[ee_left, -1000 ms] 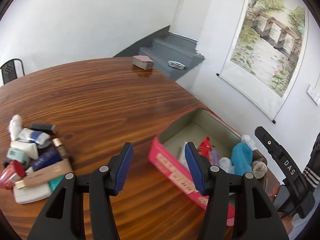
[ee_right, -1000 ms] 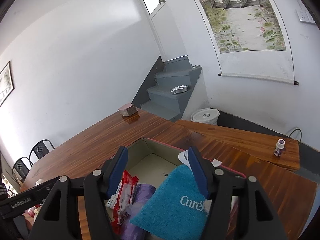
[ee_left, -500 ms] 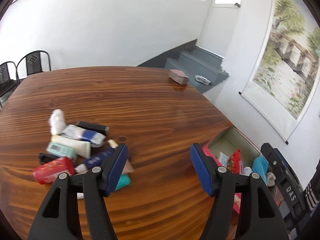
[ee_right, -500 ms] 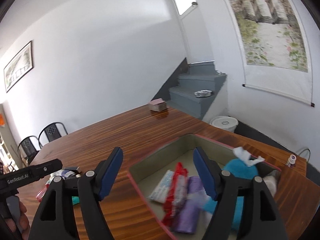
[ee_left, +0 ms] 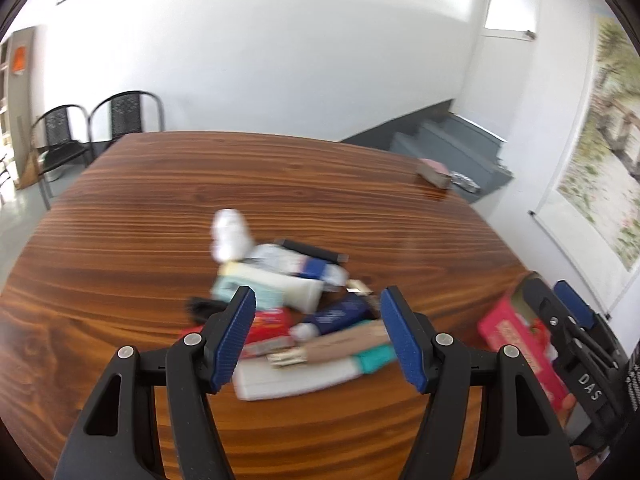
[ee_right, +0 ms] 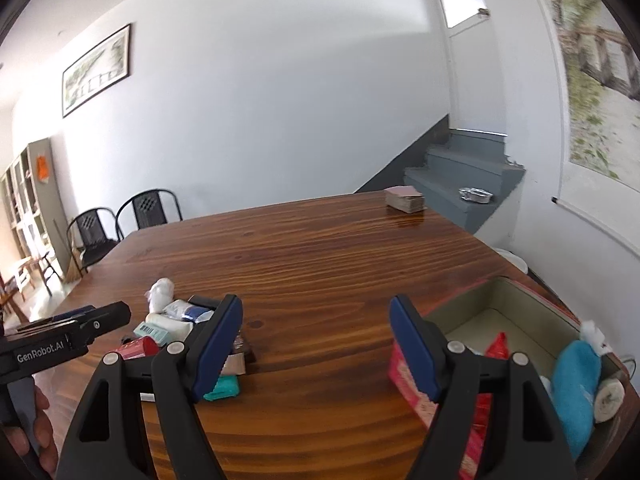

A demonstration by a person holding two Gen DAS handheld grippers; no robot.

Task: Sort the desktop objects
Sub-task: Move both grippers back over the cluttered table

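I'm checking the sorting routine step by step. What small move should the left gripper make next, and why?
Probably lower the open left gripper onto the tan tube framed between its fingers: it is empty, the pile remains unsorted, and the red box has room.

Striped brown table (ee_left: 160, 240); pink box (ee_right: 412, 384); blue-padded claws

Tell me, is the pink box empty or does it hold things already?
Not empty. The right wrist view shows the pink box open-topped, holding a blue cloth, a red packet and a white roll.
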